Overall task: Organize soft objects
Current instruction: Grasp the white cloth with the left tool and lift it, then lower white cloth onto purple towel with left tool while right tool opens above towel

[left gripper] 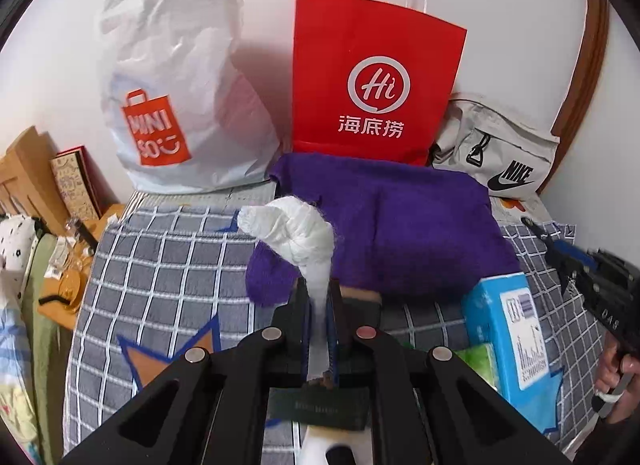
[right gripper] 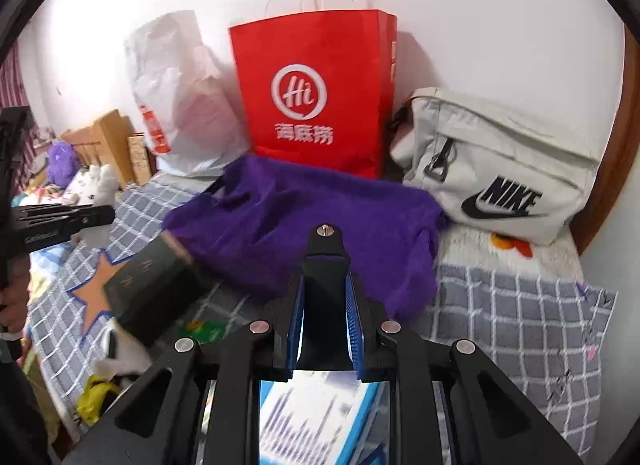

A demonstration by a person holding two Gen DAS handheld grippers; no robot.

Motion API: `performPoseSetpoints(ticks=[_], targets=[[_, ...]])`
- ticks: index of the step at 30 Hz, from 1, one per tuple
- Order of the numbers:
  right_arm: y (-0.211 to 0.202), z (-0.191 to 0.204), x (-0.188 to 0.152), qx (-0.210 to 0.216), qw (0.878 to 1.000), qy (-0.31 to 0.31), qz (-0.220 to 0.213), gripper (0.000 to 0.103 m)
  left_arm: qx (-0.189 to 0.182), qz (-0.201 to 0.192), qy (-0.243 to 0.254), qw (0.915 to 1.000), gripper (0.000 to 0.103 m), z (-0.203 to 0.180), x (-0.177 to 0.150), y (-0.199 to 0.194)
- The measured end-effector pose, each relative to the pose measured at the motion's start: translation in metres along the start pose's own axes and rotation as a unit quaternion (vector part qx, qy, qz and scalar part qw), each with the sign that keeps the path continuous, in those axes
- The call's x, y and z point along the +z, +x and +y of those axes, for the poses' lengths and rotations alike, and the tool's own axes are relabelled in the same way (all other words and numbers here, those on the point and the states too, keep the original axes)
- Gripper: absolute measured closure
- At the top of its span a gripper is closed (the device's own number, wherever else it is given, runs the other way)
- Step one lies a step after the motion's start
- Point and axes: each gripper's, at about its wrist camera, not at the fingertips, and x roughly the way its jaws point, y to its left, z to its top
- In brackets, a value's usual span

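My left gripper is shut on a white rolled soft cloth and holds it up above the bed, in front of a purple knit garment. The garment also shows in the right wrist view, spread on the checked blanket. My right gripper is shut on a black block-shaped object with a screw on top, above a blue box. The right gripper also shows at the right edge of the left wrist view.
A red paper bag, a white Miniso plastic bag and a grey Nike bag stand against the wall. A blue box and a dark green box lie on the grey checked blanket.
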Motion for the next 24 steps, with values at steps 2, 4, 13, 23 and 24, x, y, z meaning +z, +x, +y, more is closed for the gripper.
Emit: performPoseSetpoints(ticks=[2, 4, 13, 23, 24], targets=[[0.010, -0.003, 0.009, 0.001, 1.000, 0.000, 0.001, 0.082, -0.005, 0.005, 0.000, 1.0000, 0.095, -0.001, 0.008, 0.009], [0.019, -0.006, 0.017, 0.001, 1.000, -0.002, 0.003, 0.082, -0.006, 0.010, 0.002, 0.9999, 0.095, -0.003, 0.017, 0.020], [0.069, -0.031, 0.055, -0.005, 1.000, -0.006, 0.017, 0.082, -0.016, 0.035, 0.004, 0.9992, 0.095, -0.002, 0.052, 0.068], [0.138, -0.057, 0.062, -0.004, 0.998, 0.000, 0.060, 0.082, -0.021, 0.063, 0.012, 0.9977, 0.095, -0.008, 0.088, 0.129], [0.143, -0.059, 0.060, -0.005, 0.998, 0.002, 0.063, 0.082, -0.020, 0.067, 0.011, 0.9975, 0.095, -0.009, 0.090, 0.136]])
